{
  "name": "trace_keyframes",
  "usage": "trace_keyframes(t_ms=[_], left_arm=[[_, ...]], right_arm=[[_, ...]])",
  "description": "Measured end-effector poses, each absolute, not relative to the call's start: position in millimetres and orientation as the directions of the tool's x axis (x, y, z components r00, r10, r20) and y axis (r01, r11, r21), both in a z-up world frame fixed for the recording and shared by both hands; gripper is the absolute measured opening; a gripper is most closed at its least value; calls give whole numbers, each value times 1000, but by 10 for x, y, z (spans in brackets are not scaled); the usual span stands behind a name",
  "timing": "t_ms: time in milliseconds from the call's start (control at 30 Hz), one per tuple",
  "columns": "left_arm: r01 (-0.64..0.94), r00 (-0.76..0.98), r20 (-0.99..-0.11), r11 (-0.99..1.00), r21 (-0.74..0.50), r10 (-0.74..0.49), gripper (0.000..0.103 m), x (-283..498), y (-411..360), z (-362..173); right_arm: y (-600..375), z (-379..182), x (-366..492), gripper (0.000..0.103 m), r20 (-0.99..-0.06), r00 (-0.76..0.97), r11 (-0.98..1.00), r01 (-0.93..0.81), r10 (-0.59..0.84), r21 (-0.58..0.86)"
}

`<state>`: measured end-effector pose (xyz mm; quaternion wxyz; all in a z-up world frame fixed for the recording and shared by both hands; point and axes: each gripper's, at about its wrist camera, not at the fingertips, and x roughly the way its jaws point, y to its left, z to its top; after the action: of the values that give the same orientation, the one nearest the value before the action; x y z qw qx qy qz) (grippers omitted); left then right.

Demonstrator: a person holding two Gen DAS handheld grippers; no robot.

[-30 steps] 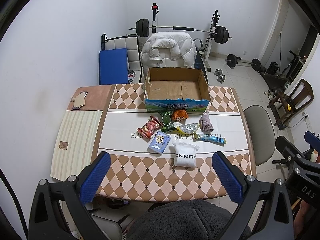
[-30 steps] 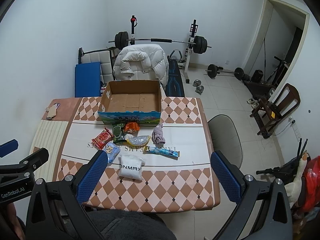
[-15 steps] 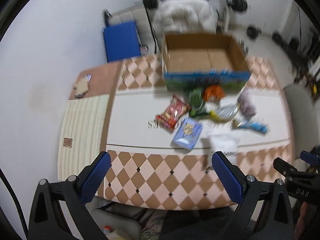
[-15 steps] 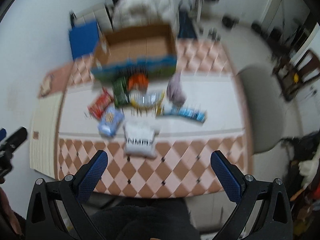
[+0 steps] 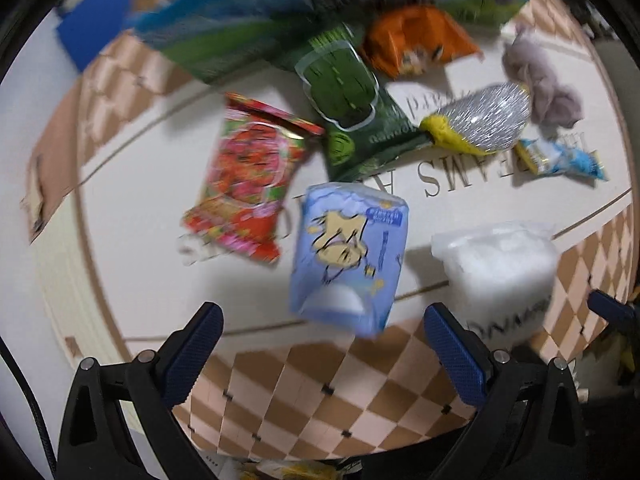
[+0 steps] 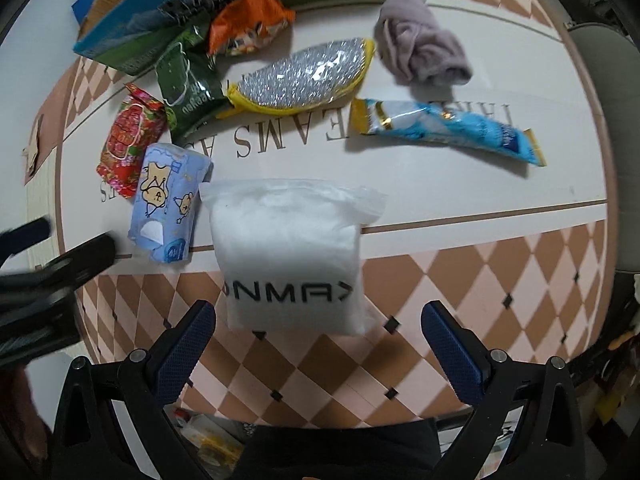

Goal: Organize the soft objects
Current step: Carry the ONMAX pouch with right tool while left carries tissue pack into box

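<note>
Several soft packets lie on the table in front of a cardboard box (image 6: 192, 4). My left gripper (image 5: 322, 354) is open and empty, just short of a light blue tissue pack (image 5: 348, 260). My right gripper (image 6: 318, 350) is open and empty, just short of a white cotton bag (image 6: 288, 256). The tissue pack (image 6: 168, 200) lies left of the white bag, which also shows in the left wrist view (image 5: 500, 272). Behind them lie a red packet (image 5: 248, 184), a green packet (image 5: 352, 108), an orange packet (image 6: 248, 24), a silver pouch (image 6: 304, 76), a grey cloth (image 6: 420, 52) and a blue stick packet (image 6: 448, 130).
The table (image 6: 480, 280) has a checkered front strip and a white middle band with lettering. A grey chair (image 6: 612, 120) stands at the right edge. The left gripper shows blurred at the left of the right wrist view (image 6: 40, 272).
Both grippers have dropped from high above the table to close over the packets. The left has come down at the tissue pack, the right at the white bag. Both stay open.
</note>
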<state>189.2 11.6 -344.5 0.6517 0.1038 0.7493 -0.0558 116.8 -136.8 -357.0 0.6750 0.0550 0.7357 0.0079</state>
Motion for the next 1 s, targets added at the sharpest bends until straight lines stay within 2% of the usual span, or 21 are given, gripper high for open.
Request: trace_keyframes(t_ms=[233,300,367,467,567,733,800,933,1000], left_arm=[[250,-231,-969,968,24,84,102,1997,29,-3981],[236,-243,-966,971,25,84,91,1979,55,-4051],[208,-268,-961,978,13,70,63,1927,107,-4108],[159,-265,-963,987,6,49,54,1822,213,-4101],[117,-239,-970,993,12,40,49,1655,322,-4054],[39,-205,-979,999,-8,0,46,1320,471,-3980],[14,-189,-982,1000,-14,-11,46,1157,520,-3945],[6,-124,-992,1000,-24,-24,45,822,592,-3835],[-8,-96,-993,998,-64,-65,45,720,730,-3593]], right_arm=[[-1298,-3838,1139,103,-984,-134,989,97,120,107],[-1272,-3915,1136,103,-982,-145,989,101,120,106],[-1247,-4007,1132,103,-979,-159,988,110,125,108],[-1202,-4164,1125,103,-974,-192,988,123,121,98],[-1163,-4265,1088,103,-970,-214,988,129,115,89],[-1100,-4332,979,82,-968,-225,988,131,112,84],[-1046,-4313,939,77,-972,-217,992,112,89,66],[-980,-4128,892,72,-976,-200,993,97,90,72],[-979,-3981,810,72,-978,-179,990,103,109,92]])
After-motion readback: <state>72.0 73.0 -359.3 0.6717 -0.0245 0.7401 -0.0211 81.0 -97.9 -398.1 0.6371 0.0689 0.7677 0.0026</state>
